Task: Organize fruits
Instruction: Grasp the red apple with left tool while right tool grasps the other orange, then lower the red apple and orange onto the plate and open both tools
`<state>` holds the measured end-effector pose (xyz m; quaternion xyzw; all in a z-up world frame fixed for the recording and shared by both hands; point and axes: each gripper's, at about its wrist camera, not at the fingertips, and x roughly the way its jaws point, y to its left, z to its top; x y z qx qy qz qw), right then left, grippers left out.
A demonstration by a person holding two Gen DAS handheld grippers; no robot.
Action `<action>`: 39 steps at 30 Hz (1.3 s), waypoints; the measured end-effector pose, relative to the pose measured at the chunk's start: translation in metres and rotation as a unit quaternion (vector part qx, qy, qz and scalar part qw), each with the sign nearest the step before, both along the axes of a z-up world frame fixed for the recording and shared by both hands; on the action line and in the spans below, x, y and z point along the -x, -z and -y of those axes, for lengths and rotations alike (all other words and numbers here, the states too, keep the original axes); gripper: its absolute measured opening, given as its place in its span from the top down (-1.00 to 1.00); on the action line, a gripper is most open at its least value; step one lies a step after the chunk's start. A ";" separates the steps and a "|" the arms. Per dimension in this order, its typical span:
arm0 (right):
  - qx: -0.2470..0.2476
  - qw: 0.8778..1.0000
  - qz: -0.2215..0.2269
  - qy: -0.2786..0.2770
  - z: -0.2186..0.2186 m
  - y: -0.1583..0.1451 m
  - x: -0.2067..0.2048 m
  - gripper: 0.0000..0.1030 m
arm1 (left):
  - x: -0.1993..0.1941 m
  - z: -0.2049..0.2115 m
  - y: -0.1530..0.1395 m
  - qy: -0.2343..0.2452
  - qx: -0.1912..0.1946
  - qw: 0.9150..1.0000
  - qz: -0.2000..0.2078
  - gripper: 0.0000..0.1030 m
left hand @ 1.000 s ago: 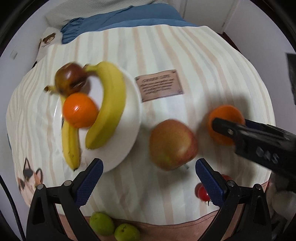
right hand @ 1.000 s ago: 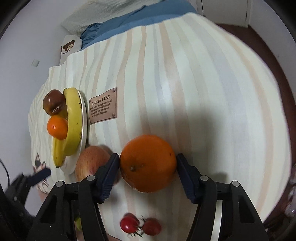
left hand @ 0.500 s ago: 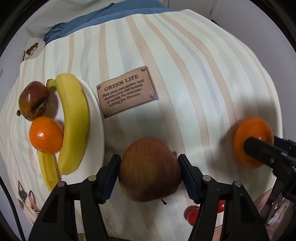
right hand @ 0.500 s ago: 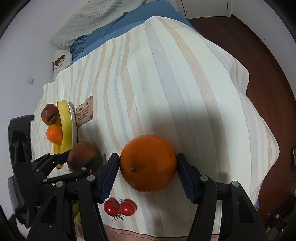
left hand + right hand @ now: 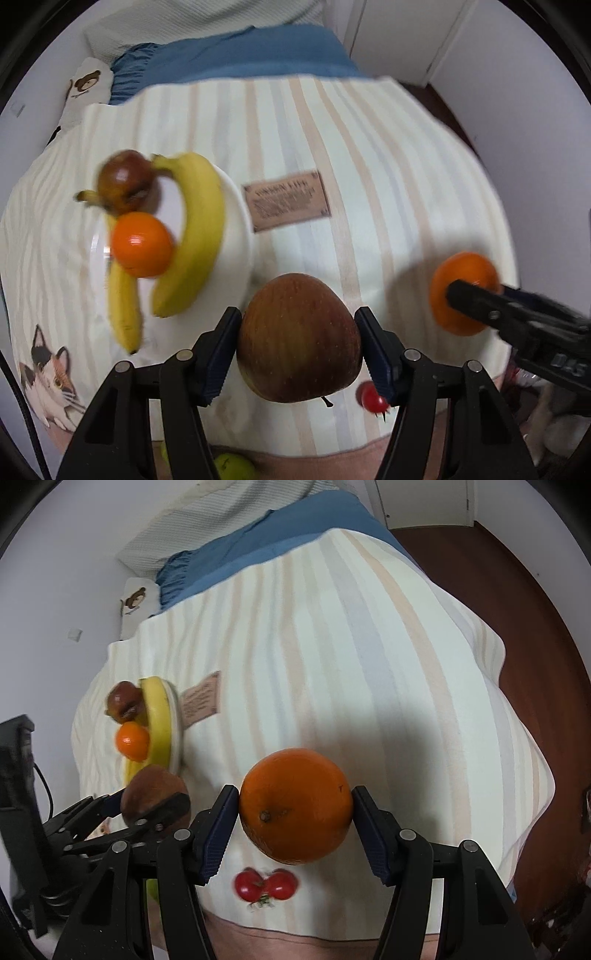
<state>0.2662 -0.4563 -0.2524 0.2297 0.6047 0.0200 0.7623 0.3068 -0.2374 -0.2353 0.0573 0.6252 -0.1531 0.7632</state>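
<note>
- Right now my left gripper (image 5: 299, 339) pinches a red-brown apple (image 5: 298, 338), one blue ribbed pad pressed to each side of its smooth, faintly speckled skin; the apple hangs just off the near right edge of the white plate (image 5: 236, 229).
- My right gripper (image 5: 295, 821) is clamped on a big round orange (image 5: 295, 805) with dimpled, glossy peel, its stem scar facing me; it sits well to the right of the plate (image 5: 177, 731), beyond the apple (image 5: 153, 794).
- On the round, smooth plate I count four fruits: two curved yellow bananas (image 5: 195, 236), one small orange (image 5: 142, 243) lying between them, and one dark, wrinkled brown fruit (image 5: 127, 182) at the far rim.
- That makes two oranges in all, one held and one plated, and a single apple.
- Just right of the plate, a rectangular brown patch (image 5: 286, 205) with rivets at its corners is sewn to the striped cloth (image 5: 332, 147), a soft fabric in cream, peach and pale blue bands.
- Two small shiny cherry tomatoes (image 5: 265, 884) lie joined on the cloth near its front hem, below the held orange and far right of the plate.
- Two green, roundish fruits (image 5: 232, 467) show below the hem, nearer me than the plate; they are partly hidden by my fingers.
- A printed cat (image 5: 48, 373) marks the cloth corner left of the plate.
</note>
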 end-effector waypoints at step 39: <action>0.041 0.994 -0.009 -0.103 -0.215 0.047 -0.066 -0.26 | -0.108 -0.175 0.062 -0.119 0.007 0.989 -0.086 -0.19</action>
